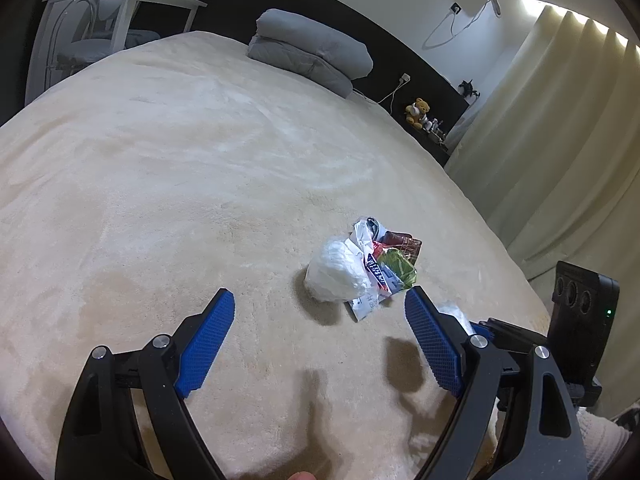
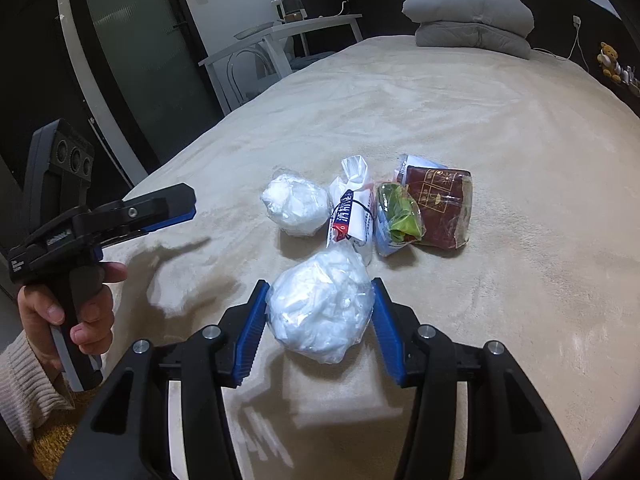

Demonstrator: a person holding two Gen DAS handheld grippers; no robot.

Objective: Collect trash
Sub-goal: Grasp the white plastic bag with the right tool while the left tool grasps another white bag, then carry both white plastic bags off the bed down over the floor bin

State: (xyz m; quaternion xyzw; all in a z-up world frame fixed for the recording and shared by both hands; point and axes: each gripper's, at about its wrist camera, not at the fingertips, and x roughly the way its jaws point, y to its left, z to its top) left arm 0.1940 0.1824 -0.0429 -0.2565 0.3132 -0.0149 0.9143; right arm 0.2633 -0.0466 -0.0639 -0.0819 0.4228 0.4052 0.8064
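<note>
Crinkly clear plastic: bagged tissue wad (image 2: pixel 320 304) pinched in my right claw (image 2: pixel 318 316), light, squashy, slippery; grip mid-bulge. Left claw (image 1: pixel 320 334) spread, empty over bed (image 1: pixel 160 184).

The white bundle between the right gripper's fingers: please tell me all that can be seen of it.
The white bundle is a round wad of crumpled white tissue-like stuff wrapped in thin clear plastic that shines and wrinkles. The right gripper holds it, one blue pad pressing on each side, and its shadow falls on the cream blanket under it. It sits nearer the camera than the other trash and looks apart from it.
</note>
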